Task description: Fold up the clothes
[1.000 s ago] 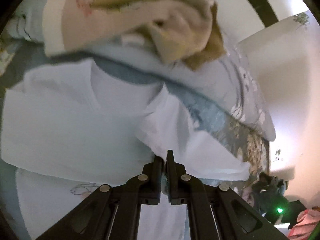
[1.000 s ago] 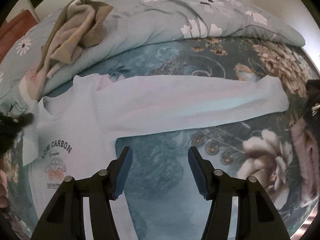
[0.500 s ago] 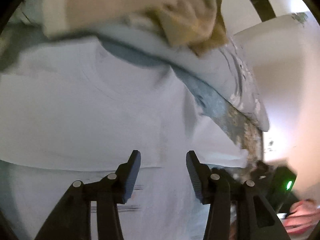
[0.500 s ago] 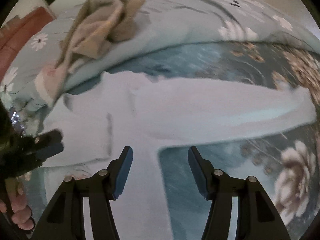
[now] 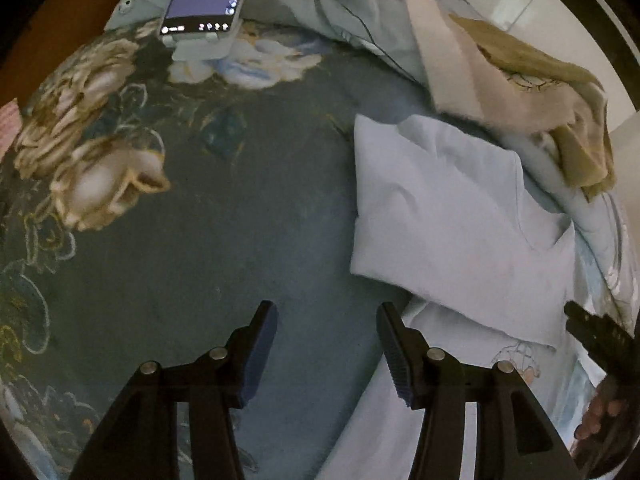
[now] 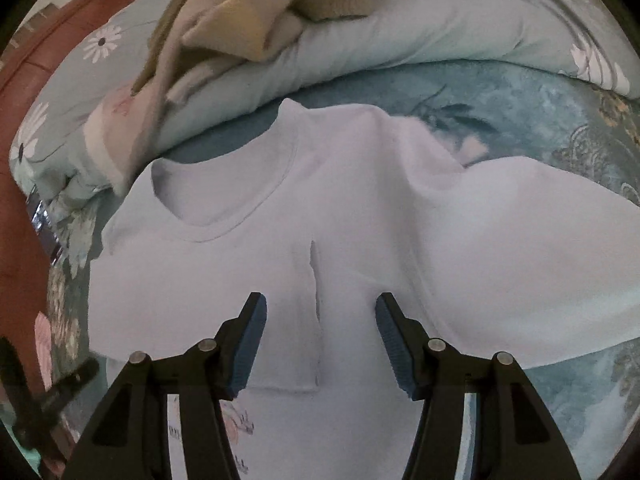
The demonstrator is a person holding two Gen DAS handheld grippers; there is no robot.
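A pale long-sleeved shirt lies face up on the floral bedspread, with its left sleeve folded across the chest and its right sleeve stretched out to the right. My right gripper hovers open over the chest, at the cuff edge of the folded sleeve. In the left wrist view the shirt lies at the right. My left gripper hangs open over bare bedspread just left of the shirt, holding nothing. The right gripper and a hand show at that view's right edge.
A rolled light-blue quilt lies behind the shirt with a beige garment heaped on it. A phone on a stand sits at the far end of the dark floral bedspread. A red-brown headboard stands at the left.
My left gripper opened, let go of the sleeve now folded over the chest, and swung left off the shirt. My right gripper moved left from the bedspread to above the chest.
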